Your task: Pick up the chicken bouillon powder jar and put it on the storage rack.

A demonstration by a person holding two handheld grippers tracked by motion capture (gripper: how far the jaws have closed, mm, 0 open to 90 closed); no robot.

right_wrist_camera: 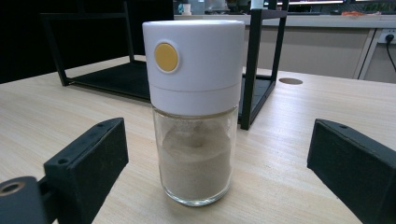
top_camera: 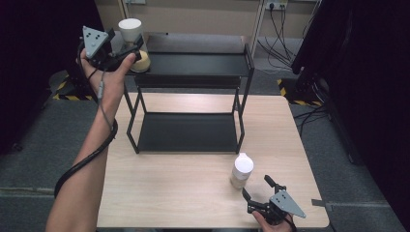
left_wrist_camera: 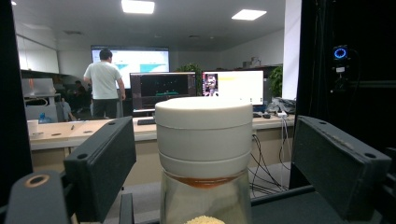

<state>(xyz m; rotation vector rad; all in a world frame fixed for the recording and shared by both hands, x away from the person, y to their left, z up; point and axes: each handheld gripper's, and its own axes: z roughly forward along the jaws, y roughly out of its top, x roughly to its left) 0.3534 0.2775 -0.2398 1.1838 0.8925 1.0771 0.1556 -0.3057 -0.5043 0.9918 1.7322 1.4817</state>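
Note:
A glass jar (top_camera: 131, 30) with a white lid and yellow grains (top_camera: 143, 61) stands at the left end of the black rack's top shelf (top_camera: 193, 64). My left gripper (top_camera: 126, 42) is open around it; in the left gripper view the jar (left_wrist_camera: 203, 135) sits between the jaws with a gap on each side of the left gripper (left_wrist_camera: 210, 140). A second jar (top_camera: 241, 169), white-capped with beige powder, stands on the table (top_camera: 169, 193) near the front right. My right gripper (top_camera: 256, 186) is open just in front of it. The right gripper view shows this jar (right_wrist_camera: 194, 107), with a yellow button, between the wide-apart jaws of the right gripper (right_wrist_camera: 219, 140).
The two-tier black rack (top_camera: 188, 131) stands at the table's far middle, its lower shelf bare. Its front right post (right_wrist_camera: 251, 70) rises just behind the powder jar. Cables and dark screens lie beyond the table. A person (left_wrist_camera: 103, 84) stands far off by monitors.

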